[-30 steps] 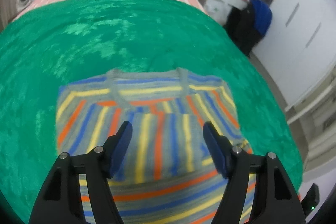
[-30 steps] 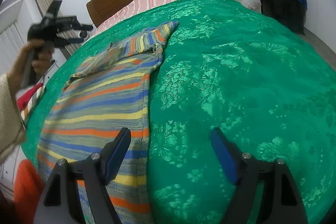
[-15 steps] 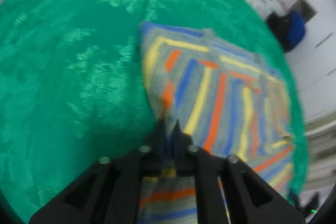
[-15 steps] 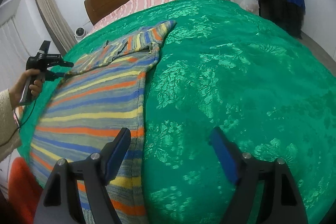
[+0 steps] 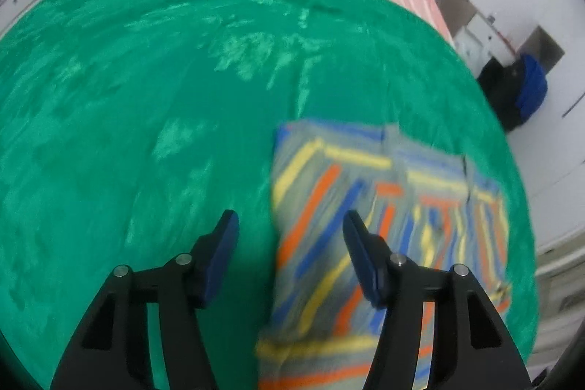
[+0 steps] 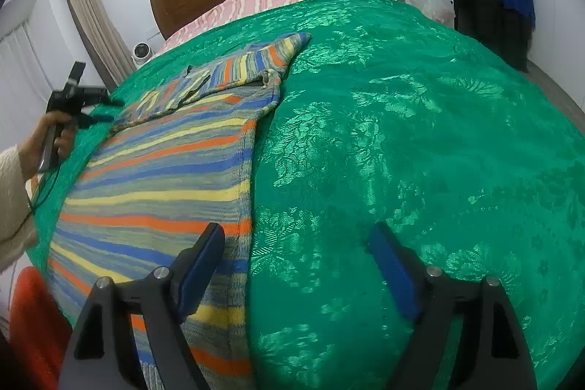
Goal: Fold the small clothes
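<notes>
so we had the left gripper (image 5: 290,236) over at the sweater's (image 6: 157,178) left shoulder edge, jaws just reopened and spread, nothing pinched, that edge lying between the tips. the striped sweater lay flat on the green bedspread (image 6: 420,134), long axis running from us toward the headboard. the right gripper (image 6: 298,247) hung wide open and empty, straddling the right side seam near the hem, so we'd guess each hand had its own side.

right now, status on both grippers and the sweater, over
Left gripper jaws just reopened over striped sweater edge, pads off it. Right gripper open, empty. Sweater flat on green bedspread, sleeves folded in. Nothing in the way.
</notes>
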### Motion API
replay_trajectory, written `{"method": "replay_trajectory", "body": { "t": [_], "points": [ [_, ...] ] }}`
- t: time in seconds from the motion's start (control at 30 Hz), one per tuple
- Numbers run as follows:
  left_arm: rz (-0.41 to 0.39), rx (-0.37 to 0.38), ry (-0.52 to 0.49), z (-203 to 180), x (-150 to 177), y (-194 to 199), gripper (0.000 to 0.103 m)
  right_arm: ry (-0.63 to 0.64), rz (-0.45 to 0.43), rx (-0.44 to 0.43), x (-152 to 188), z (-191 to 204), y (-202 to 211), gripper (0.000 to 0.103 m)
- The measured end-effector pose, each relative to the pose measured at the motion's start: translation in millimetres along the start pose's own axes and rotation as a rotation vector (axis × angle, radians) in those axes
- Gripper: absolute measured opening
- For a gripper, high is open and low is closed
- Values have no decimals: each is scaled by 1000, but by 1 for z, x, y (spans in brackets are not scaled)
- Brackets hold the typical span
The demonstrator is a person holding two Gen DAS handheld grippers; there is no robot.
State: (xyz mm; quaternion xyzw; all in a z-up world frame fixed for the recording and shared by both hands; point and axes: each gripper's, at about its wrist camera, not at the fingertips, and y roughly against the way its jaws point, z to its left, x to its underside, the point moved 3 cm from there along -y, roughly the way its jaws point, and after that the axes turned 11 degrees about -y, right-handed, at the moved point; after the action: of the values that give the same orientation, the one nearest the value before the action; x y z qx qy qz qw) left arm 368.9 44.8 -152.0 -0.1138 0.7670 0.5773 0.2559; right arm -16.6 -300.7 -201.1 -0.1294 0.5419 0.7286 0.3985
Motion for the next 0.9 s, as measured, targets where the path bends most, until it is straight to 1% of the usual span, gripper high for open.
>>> {"method": "replay_trajectory", "body": {
  "t": [0.03, 0.07, 0.1, 0.13, 0.17, 0.2, 0.23, 0.27, 0.3, 0.33, 0.37, 0.43, 0.47, 0.5, 0.53, 0.57, 0.6, 0.63, 0.67, 0.7, 0.73, 0.8, 0.83, 0.87, 0.9],
  "points": [
    [24, 8, -12, -3, -7, -10, 59, 2, 0, 3, 0, 0, 0, 81],
    [68, 14, -27, -7, -11, -25, 54, 11, -1, 8, 1, 1, -1, 82],
    [94, 21, -33, -1, -10, -30, 21, 19, -2, 12, 1, 2, -2, 82],
    [119, 16, -37, -2, -9, -40, 2, 31, -3, 18, 2, 4, -2, 82],
    [99, -41, -26, 3, -10, -41, 2, 42, -4, 24, 2, 5, -3, 83],
    [57, -109, 6, 12, -11, -38, 2, 49, -5, 27, 3, 6, -3, 84],
    [35, -131, 42, 18, -11, -36, 2, 54, -5, 29, 4, 7, -4, 85],
    [37, -127, 77, 24, -8, -38, 2, 59, -6, 33, 4, 8, -4, 85],
    [46, -103, 99, 27, -3, -42, 2, 60, -6, 33, 4, 8, -5, 86],
    [40, -102, 75, 25, -1, -41, 3, 60, -6, 33, 4, 8, -6, 87],
    [38, -111, 55, 23, -1, -38, 7, 61, -5, 33, 4, 8, -7, 88],
    [40, -138, 35, 22, 0, -25, 24, 71, -5, 38, 4, 9, -7, 88],
    [35, -146, 35, 22, 3, -16, 47, 75, -4, 40, 4, 10, -7, 88],
    [13, -144, 26, 22, 8, -3, 65, 74, -2, 38, 4, 10, -7, 88],
    [-23, -137, 3, 20, 16, 10, 71, 68, -1, 33, 2, 9, -6, 88],
    [-40, -136, -22, 19, 24, 17, 76, 60, -1, 28, 2, 9, -5, 88],
    [-29, -150, -72, 15, 37, 21, 76, 52, -2, 25, 0, 9, -5, 88],
    [4, -180, -105, 13, 47, 17, 76, 43, -4, 22, -1, 8, -4, 88],
    [70, -236, -140, 15, 60, 5, 75, 38, -4, 22, -2, 8, -4, 88],
    [92, -245, -144, 19, 69, -2, 76, 34, -3, 24, -2, 8, -4, 88],
    [63, -228, -129, 22, 71, 1, 76, 33, -1, 27, -3, 9, -4, 88],
    [54, -228, -69, 30, 74, 14, 77, 31, -4, 31, -6, 11, 1, 88],
    [48, -222, -38, 33, 76, 25, 76, 34, -15, 31, -7, 12, 6, 88],
    [29, -198, -20, 35, 80, 41, 77, 44, -40, 36, -10, 14, 13, 88],
    [18, -184, -23, 35, 85, 49, 77, 51, -54, 40, -13, 14, 17, 88]
  ]
}}
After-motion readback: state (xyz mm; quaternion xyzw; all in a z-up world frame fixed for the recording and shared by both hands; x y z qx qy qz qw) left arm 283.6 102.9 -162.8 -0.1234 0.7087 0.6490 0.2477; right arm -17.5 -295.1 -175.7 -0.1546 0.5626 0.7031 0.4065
